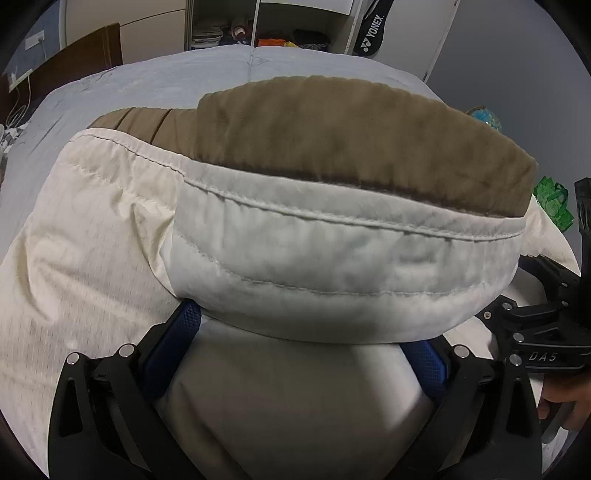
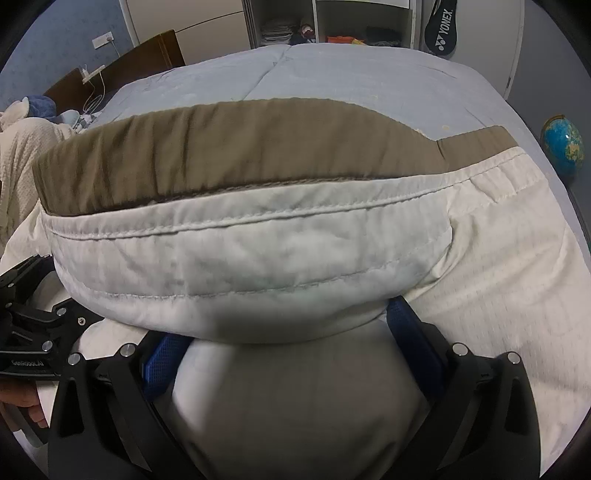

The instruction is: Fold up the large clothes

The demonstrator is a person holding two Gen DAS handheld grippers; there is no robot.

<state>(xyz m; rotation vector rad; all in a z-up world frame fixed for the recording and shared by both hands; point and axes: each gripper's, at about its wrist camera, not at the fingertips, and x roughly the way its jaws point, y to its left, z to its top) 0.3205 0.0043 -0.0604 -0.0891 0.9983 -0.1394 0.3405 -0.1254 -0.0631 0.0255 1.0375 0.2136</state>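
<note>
A large white padded jacket point(image 1: 295, 251) with a brown band point(image 1: 351, 140) along its edge lies on the bed. In the left wrist view a thick roll of it bulges up between the blue pads point(image 1: 181, 328) of my left gripper point(image 1: 303, 332), which is shut on it; the fingertips are hidden under the cloth. In the right wrist view my right gripper point(image 2: 291, 328) is likewise shut on the jacket point(image 2: 240, 251) below the brown band point(image 2: 221, 147). The two grippers stand side by side: the right one point(image 1: 546, 332) shows at the left view's right edge, the left one point(image 2: 29, 332) at the other view's left edge.
The pale blue bed cover point(image 2: 332, 74) stretches beyond the jacket to a dark headboard point(image 2: 155, 55) and open shelves. A cream blanket pile point(image 2: 22, 155) lies at left. A globe point(image 2: 563, 146), a green object point(image 1: 552, 203) and a racket bag point(image 2: 441, 29) are beside the bed.
</note>
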